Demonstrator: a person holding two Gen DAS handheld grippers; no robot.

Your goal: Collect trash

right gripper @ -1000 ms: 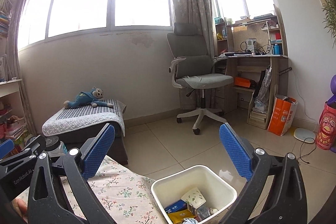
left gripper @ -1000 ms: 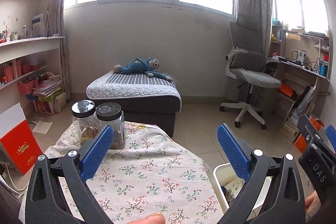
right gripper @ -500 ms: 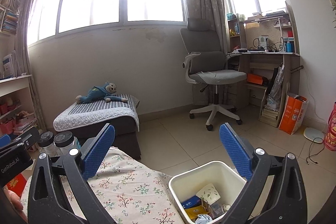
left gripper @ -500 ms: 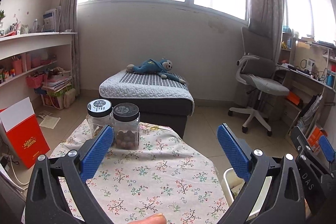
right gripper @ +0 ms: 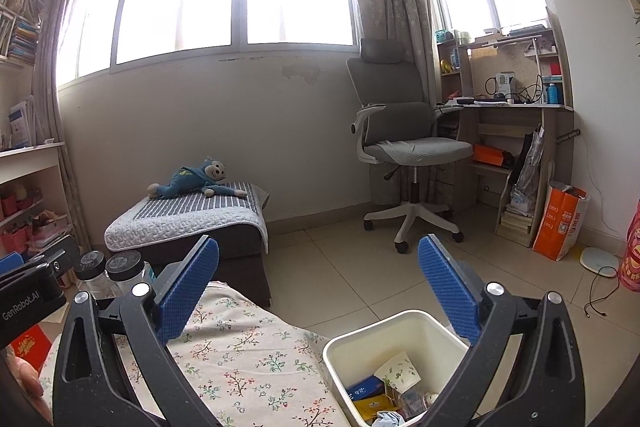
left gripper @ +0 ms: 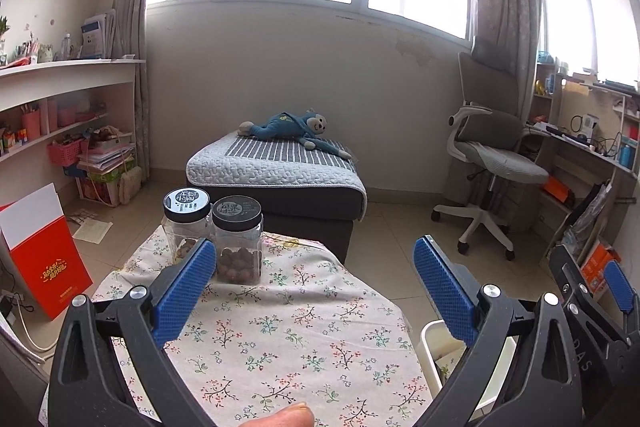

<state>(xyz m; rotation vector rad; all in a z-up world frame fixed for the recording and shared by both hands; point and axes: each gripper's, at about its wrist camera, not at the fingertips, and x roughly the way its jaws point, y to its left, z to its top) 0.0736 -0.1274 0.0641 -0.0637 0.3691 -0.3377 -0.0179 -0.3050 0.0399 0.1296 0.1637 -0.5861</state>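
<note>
I hold my left gripper (left gripper: 316,285) spread wide and empty above the floral tablecloth (left gripper: 280,327), two black-lidded jars (left gripper: 238,239) at its 11 o'clock. My right gripper (right gripper: 320,287), equally wide and empty, hangs over the white trash bin (right gripper: 380,327) at 6 o'clock, wrappers and a paper cup (right gripper: 398,371) lying inside.

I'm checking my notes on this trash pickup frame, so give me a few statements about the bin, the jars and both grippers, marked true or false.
1. The white bin holds trash, including a paper cup. True.
2. The left gripper clamps a jar. False: it is open and empty.
3. Two black-lidded jars stand on the floral tablecloth. True.
4. The right gripper holds a wrapper. False: it is open and empty.
5. The bin sits on the table. False: it stands on the floor beside it.
</note>
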